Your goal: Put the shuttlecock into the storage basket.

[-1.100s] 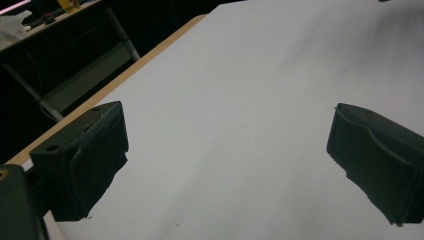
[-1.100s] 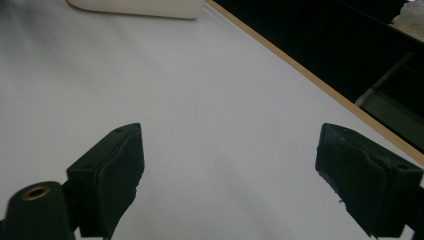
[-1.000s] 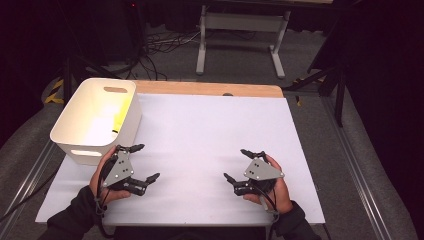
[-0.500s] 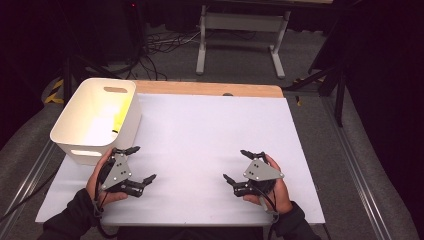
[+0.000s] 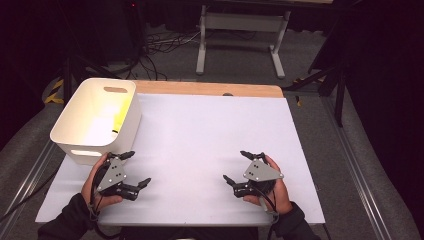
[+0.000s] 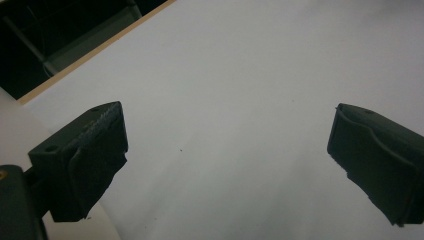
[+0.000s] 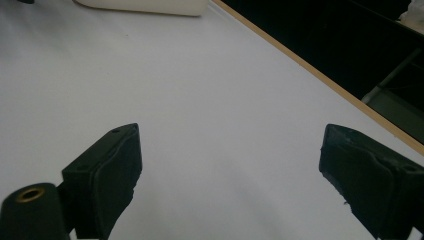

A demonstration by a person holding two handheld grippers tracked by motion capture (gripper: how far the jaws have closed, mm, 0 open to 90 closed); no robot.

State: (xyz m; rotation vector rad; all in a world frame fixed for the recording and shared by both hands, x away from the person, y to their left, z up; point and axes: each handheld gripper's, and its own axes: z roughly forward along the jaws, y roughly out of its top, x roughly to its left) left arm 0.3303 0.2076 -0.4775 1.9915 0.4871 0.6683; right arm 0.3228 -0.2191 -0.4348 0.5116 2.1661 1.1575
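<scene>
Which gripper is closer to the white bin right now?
Left. The left gripper sits just in front of the white bin, near its front right corner. The right gripper is far across the table.

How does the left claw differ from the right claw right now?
The left claw sits right by the white bin, its far jaw close to the bin's near wall; the right claw sits apart from the bin, toward the table's right side. The left claw's jaws point right toward the table's middle, the right claw's point left. Both are open, hold nothing, and rest low over the white table, each held in a hand.
</scene>
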